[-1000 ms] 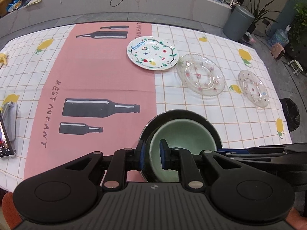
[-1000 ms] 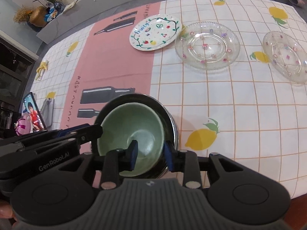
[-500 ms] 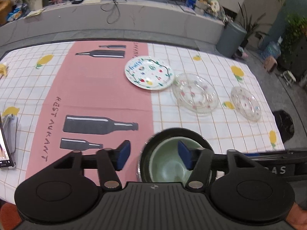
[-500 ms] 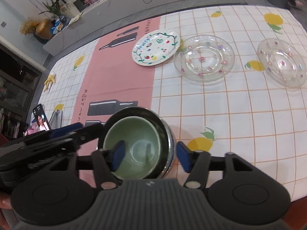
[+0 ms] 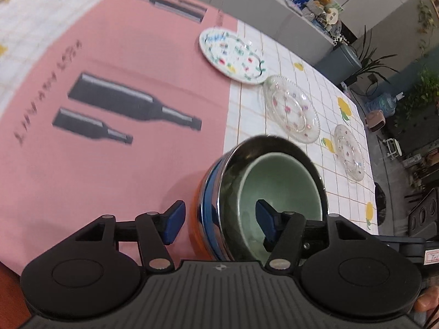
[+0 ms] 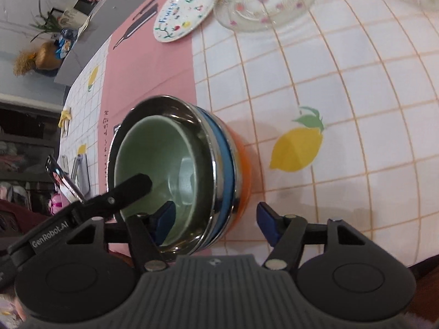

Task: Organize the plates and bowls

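A nested stack stands near the table's front edge: an orange bowl (image 5: pixel 198 219), a blue one, a steel bowl (image 5: pixel 219 189) and a pale green bowl (image 5: pixel 279 181) inside. My left gripper (image 5: pixel 219 220) straddles the stack's left wall, one pad outside with a gap, the other inside the green bowl (image 6: pixel 153 153); its jaws are closing. My right gripper (image 6: pixel 215 223) straddles the right wall the same way, its outer pad clear of the orange bowl (image 6: pixel 242 175). Farther back lie a painted white plate (image 5: pixel 233 54) and two glass plates (image 5: pixel 290 109) (image 5: pixel 348 150).
The pink and white tablecloth (image 5: pixel 109 178) covers the table. A phone on a stand (image 6: pixel 63 181) sits at the left edge. The painted plate (image 6: pixel 186 13) and the large glass plate (image 6: pixel 266 0) touch at their rims. A grey bin (image 5: pixel 340 57) stands beyond the table.
Both grippers have let go of the bowl rims and opened wide. They have then dropped lower and rolled, so each now straddles a side of the stack.
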Tool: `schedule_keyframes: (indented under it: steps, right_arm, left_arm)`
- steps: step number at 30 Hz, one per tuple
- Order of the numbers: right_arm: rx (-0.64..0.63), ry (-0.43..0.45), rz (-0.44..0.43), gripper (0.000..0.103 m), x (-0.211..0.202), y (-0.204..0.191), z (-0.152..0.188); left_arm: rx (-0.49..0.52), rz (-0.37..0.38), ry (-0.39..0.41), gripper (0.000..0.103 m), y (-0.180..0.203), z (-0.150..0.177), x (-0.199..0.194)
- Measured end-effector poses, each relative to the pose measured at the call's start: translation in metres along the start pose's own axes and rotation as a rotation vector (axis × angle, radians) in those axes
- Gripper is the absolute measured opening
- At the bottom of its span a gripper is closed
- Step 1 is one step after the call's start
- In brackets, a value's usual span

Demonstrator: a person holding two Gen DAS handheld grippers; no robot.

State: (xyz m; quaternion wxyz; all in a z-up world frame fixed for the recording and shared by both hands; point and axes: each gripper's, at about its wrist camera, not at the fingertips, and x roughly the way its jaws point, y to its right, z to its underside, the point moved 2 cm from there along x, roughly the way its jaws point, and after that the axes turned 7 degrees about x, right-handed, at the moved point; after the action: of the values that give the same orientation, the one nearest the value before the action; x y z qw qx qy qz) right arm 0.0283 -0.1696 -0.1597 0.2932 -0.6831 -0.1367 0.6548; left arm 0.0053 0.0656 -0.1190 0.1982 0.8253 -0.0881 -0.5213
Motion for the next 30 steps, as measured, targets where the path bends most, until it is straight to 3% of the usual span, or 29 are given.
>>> schedule_keyframes:
  steps: [5,14,25,30]
  right_arm:
    - [0.028,0.011,0.005,0.049,0.003,0.001,-0.003]
    - [0.007,0.009,0.043,0.045,0.009,-0.015,-0.006]
    - [-0.083,-0.03,0.061,0.044,0.05,-0.077,-0.02]
    - [-0.107,-0.037,0.065,0.044,0.056,-0.086,-0.017]
  left_arm:
    - [0.0,-0.002,-0.02,0.047,-0.002,0.001,0.002]
    - [0.013,-0.055,-0.012,0.042,-0.008,-0.006,-0.004]
    - [-0.024,-0.169,0.009,0.037,-0.05,-0.039,-0.017]
    - [-0.01,-0.179,0.003,0.036,-0.053,-0.04,-0.018]
